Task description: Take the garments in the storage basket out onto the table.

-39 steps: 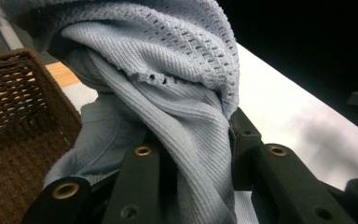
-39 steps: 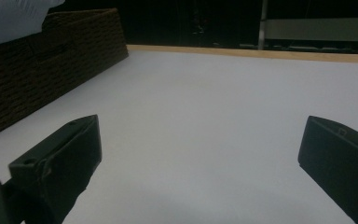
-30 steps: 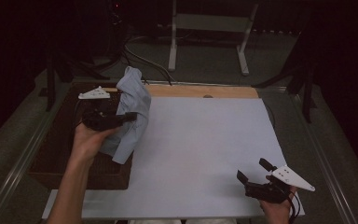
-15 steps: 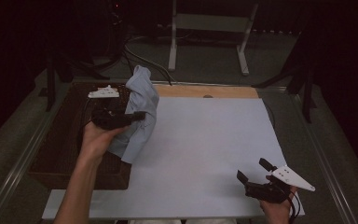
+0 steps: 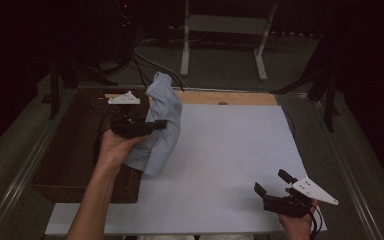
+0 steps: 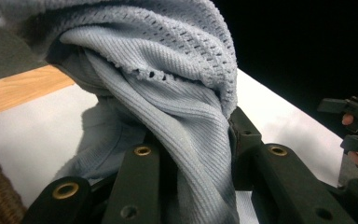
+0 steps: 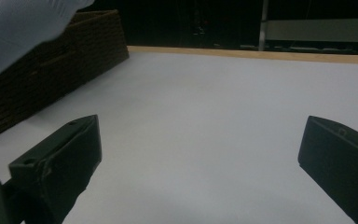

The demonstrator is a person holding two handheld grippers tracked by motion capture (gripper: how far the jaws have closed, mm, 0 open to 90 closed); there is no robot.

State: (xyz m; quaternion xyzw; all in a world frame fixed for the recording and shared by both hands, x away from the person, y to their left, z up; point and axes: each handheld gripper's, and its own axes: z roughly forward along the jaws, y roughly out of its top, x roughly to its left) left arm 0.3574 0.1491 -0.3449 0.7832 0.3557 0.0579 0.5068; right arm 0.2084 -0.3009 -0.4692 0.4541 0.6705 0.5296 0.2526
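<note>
Pale blue knitted garment (image 5: 159, 125) lifted clear at the left edge of the white mat (image 5: 230, 150).

Clamped between the jaws of the left gripper (image 5: 157, 124), with folds bunched above and the loose end hanging to brush the mat beside the dark woven basket (image 5: 70, 155). Ribbed and openwork knit draped over the jaws in the left gripper view (image 6: 186, 116). At the near right corner, right gripper (image 5: 275, 184) resting low over bare mat, jaws spread wide apart, nothing between them.
</note>
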